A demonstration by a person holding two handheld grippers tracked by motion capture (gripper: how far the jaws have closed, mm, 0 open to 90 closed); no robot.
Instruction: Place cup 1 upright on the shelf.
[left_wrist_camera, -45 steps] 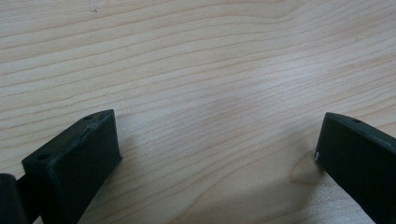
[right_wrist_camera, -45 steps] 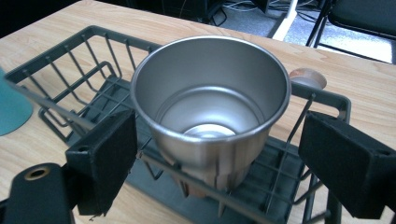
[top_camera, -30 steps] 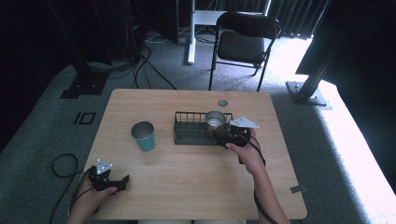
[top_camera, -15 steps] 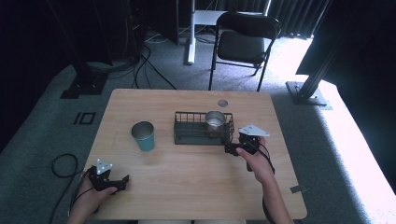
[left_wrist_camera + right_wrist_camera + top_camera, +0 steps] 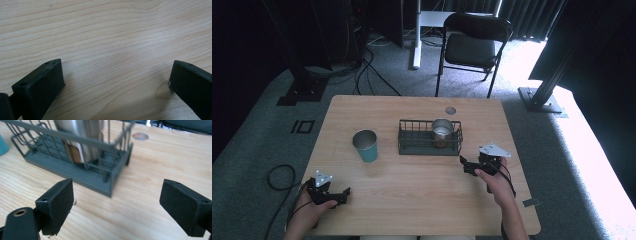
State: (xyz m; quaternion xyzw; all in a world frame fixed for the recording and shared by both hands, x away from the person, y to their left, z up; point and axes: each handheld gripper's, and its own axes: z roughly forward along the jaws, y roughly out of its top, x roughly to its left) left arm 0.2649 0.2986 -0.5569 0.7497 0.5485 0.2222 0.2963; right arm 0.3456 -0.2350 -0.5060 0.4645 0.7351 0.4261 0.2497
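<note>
The shiny steel cup (image 5: 442, 131) stands upright in the right end of the dark wire basket (image 5: 413, 142), at the centre of the high view. Just below and right of the basket, the right gripper (image 5: 468, 166) hovers with jaws spread wide — holding nothing. At lower left, the left gripper (image 5: 343, 194) rests on the pale wooden table (image 5: 412, 190), jaws likewise apart, well below the teal cup (image 5: 365, 145).

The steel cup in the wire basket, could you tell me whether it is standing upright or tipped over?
Upright: the steel cup stands in the wire basket, its open mouth facing up.
</note>
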